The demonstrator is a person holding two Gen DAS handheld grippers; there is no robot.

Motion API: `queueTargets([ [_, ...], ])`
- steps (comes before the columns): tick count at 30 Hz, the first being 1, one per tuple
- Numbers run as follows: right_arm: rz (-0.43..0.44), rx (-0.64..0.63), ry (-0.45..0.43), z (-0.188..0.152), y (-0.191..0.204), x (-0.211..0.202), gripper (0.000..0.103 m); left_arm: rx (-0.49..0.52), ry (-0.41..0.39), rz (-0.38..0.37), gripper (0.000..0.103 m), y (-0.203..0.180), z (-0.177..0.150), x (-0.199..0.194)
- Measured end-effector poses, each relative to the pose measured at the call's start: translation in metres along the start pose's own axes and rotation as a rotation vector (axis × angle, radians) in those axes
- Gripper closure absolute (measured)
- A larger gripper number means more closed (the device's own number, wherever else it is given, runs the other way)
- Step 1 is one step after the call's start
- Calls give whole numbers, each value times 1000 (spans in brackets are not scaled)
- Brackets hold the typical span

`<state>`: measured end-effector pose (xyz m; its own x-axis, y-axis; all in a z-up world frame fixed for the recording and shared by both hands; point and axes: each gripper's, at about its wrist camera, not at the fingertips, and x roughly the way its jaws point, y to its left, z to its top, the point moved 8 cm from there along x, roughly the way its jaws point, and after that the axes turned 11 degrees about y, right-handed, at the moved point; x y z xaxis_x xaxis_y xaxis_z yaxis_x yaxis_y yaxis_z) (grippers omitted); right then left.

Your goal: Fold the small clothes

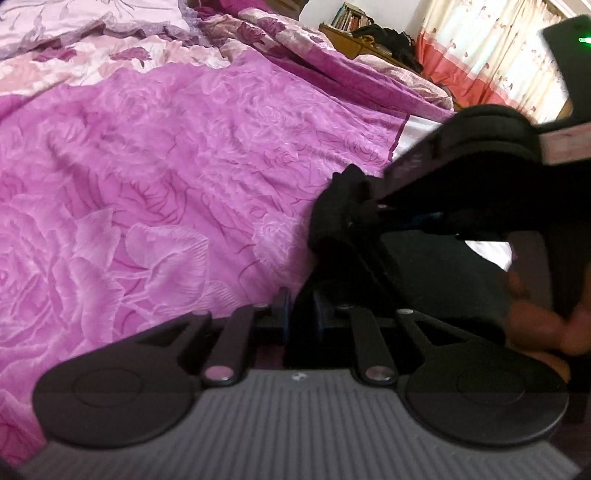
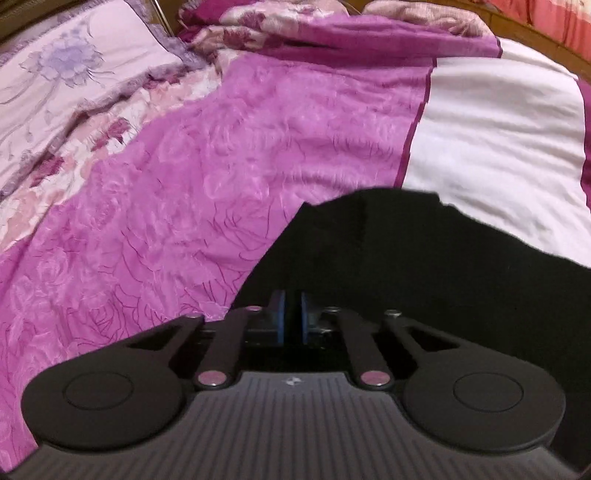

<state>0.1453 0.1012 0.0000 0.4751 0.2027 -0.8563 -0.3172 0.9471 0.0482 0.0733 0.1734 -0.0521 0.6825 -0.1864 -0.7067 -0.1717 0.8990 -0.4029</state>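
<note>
A small black garment [image 2: 406, 258] lies on the pink rose-patterned bedspread [image 2: 184, 184]. My right gripper [image 2: 291, 314] is shut on the near edge of the garment, its blue pads almost together. In the left wrist view my left gripper [image 1: 301, 314] is shut on a lifted corner of the same black garment [image 1: 340, 225]. The right gripper [image 1: 424, 184] reaches in from the right and pinches the bunched cloth just ahead of my left fingers. A hand [image 1: 546, 321] shows at the right edge.
A white panel of the bedspread [image 2: 498, 129] lies at the right. A floral pillow [image 2: 74, 74] and a crumpled quilt [image 2: 295, 22] lie at the bed's far end. A shelf with books [image 1: 351, 22] and curtains [image 1: 480, 48] stand beyond the bed.
</note>
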Motion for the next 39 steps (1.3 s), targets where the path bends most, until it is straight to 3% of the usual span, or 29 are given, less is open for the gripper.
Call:
queueTargets([
  [5, 30, 6, -94, 8, -26, -37, 100, 42, -21, 93, 87, -15, 8, 14],
  [10, 29, 20, -252, 27, -72, -109, 101, 83, -52, 177, 90, -29, 12, 29],
  [15, 51, 83, -448, 41, -140, -197, 101, 22, -62, 158, 89, -26, 23, 38],
  [18, 99, 129, -468, 34, -170, -214, 100, -32, -79, 121, 89, -21, 24, 39],
  [20, 78, 89, -381, 27, -167, -188, 89, -30, -87, 118, 89, -23, 23, 37],
  [22, 52, -4, -228, 17, -141, -142, 28, -35, -82, 103, 89, -23, 21, 36],
  [24, 91, -121, -178, 8, -101, -108, 19, -60, -79, 69, 89, -18, 21, 36],
  [26, 107, -207, -103, 5, -62, -74, 19, -86, -78, 39, 89, -15, 20, 35],
  [29, 96, -237, 22, 12, -23, -30, 19, -91, -78, 33, 89, -15, 17, 34],
  [33, -99, -284, 194, 21, -8, 9, 23, -86, -74, 38, 90, -17, 16, 33],
  [37, -177, -256, 233, 19, -12, 16, 78, -92, -68, 42, 89, -17, 16, 34],
  [39, -156, -213, 221, 21, -13, 12, 85, -85, -70, 52, 89, -17, 18, 35],
])
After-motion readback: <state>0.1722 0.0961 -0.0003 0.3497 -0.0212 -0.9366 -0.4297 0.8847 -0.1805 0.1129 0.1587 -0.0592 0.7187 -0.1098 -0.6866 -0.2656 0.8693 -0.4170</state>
